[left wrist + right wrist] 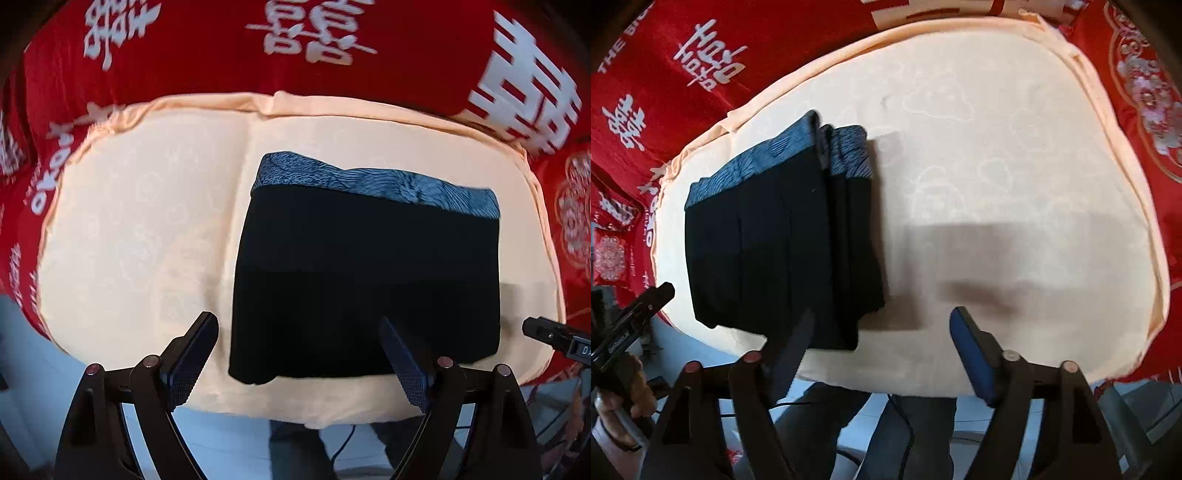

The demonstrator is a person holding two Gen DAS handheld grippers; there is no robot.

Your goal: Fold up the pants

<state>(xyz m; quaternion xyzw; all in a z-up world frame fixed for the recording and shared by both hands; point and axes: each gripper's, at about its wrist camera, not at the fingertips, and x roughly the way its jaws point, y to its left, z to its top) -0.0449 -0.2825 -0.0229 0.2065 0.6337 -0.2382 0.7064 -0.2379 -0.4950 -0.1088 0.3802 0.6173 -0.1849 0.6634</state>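
— So, where are the pants (365,288) sitting?
— Folded into a black block on the cream cushion (129,221), patterned blue waistband at the far edge. From the right wrist view the stacked layers (783,240) show along one side.
— And the jaws?
— Left gripper (299,354) has them spread wide above the near edge of the pants, nothing between them. Right gripper (879,350) likewise, parted and empty, its left finger overlapping the pants' corner in the picture; contact is hard to tell.
— Anything cut off?
— Red cloth (221,55) with white characters runs past the frame; its lettering blurs. Below the cushion, someone's legs show partly
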